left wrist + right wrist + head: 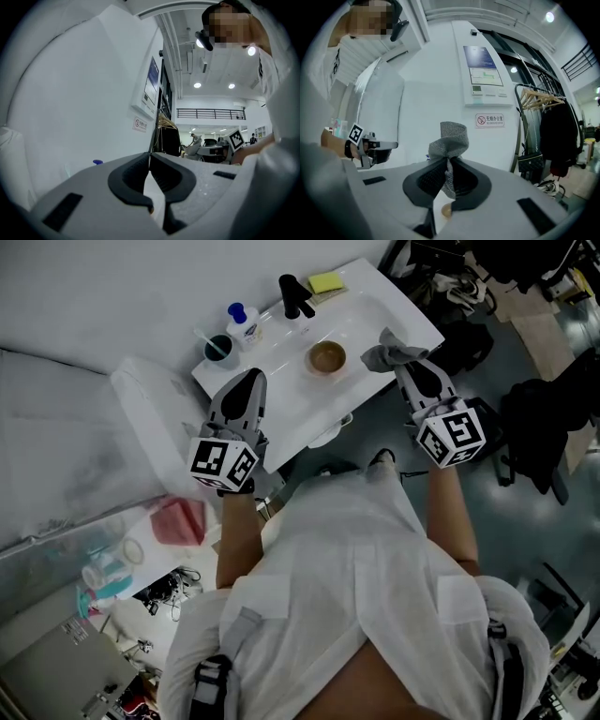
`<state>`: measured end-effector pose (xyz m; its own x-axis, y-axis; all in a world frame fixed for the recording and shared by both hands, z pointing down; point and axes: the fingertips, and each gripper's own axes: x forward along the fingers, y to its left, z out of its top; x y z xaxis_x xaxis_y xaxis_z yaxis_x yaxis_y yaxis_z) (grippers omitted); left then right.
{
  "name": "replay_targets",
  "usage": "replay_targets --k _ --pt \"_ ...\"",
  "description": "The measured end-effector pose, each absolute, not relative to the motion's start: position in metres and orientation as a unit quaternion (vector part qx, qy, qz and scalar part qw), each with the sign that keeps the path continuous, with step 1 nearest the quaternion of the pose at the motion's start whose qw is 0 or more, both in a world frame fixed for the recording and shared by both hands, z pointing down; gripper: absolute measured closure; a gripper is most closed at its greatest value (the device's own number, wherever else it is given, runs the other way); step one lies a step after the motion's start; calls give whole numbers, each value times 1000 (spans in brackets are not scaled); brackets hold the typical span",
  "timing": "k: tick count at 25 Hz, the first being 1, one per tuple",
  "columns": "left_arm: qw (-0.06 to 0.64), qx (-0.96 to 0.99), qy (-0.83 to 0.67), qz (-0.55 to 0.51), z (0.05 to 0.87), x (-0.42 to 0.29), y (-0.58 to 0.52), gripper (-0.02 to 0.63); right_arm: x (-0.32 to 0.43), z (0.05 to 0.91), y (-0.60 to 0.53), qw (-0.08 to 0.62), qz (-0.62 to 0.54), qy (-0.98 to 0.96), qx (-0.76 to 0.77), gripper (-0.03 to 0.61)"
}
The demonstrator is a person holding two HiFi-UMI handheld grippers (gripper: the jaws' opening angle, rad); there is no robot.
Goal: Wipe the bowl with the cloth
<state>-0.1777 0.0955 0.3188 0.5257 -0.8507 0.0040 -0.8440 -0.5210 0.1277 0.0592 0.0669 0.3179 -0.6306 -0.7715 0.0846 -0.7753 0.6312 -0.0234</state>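
The right gripper point(449, 165), pinching the grey cloth point(450, 138), should press it flat inside the brown bowl point(327, 357); the left gripper point(150, 159) is pressed together, empty.

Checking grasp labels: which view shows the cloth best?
Right gripper view: the cloth sits close and centred, pinched in the right gripper, weave visible. Head view shows the cloth small, bunched at that gripper's tip. Left gripper view misses it.

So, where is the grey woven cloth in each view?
Head view: grey woven cloth upper right, pinched in right tool.
Left gripper view: not in it.
Right gripper view: cloth at centre, between the jaws.
Shared landmark: the left tool, seen in all three.
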Motion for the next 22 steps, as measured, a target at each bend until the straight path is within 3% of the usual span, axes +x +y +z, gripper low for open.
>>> replay_targets --k 22 --pt "158 842 -514 52 436 -141 -18 592 7 456 -92 152 97 -936 303 537"
